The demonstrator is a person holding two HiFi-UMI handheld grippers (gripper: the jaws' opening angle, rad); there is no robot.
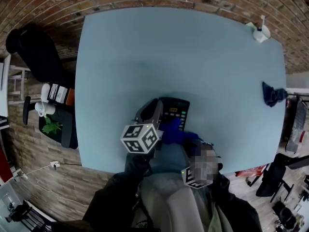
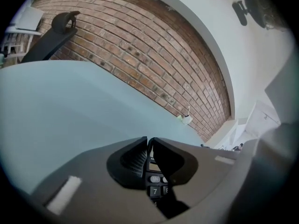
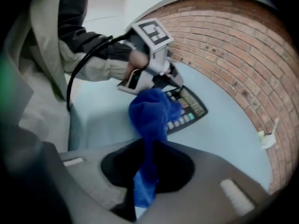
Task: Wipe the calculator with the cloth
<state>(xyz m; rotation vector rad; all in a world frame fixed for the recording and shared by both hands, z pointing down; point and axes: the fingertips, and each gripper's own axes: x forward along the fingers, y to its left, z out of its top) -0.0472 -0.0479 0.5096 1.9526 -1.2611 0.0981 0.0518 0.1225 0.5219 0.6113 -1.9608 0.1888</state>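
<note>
Setting: a pale blue table (image 1: 193, 57) seen from above, with a brick wall (image 2: 154, 55) beyond its far edge.
Calculator: a dark calculator (image 1: 175, 111) lies flat on the table at about 6 o'clock, close to the near edge, with its display end pointing toward 12 o'clock.
Left gripper: the left gripper (image 2: 147, 143) comes in from 7 o'clock of the calculator. Its jaws are drawn almost together and pinch the calculator's left edge. Number keys show just beneath the jaw tips in the left gripper view.
Cloth: a bright blue cloth (image 3: 152, 113) is bunched up at 5 o'clock of the calculator and covers the near part of the keypad.
Right gripper: the right gripper (image 3: 150, 146) is clamped on the cloth. The fabric runs between its jaws and spills forward onto the calculator.
Person: dark sleeves and a light grey garment fill the bottom of the head view, and a hand holds the left gripper.
Other things: a second dark blue cloth (image 1: 273, 94) lies at the table's 3 o'clock edge. A small white object (image 1: 261, 33) stands at the 1 o'clock corner. Both are well apart from the calculator.
</note>
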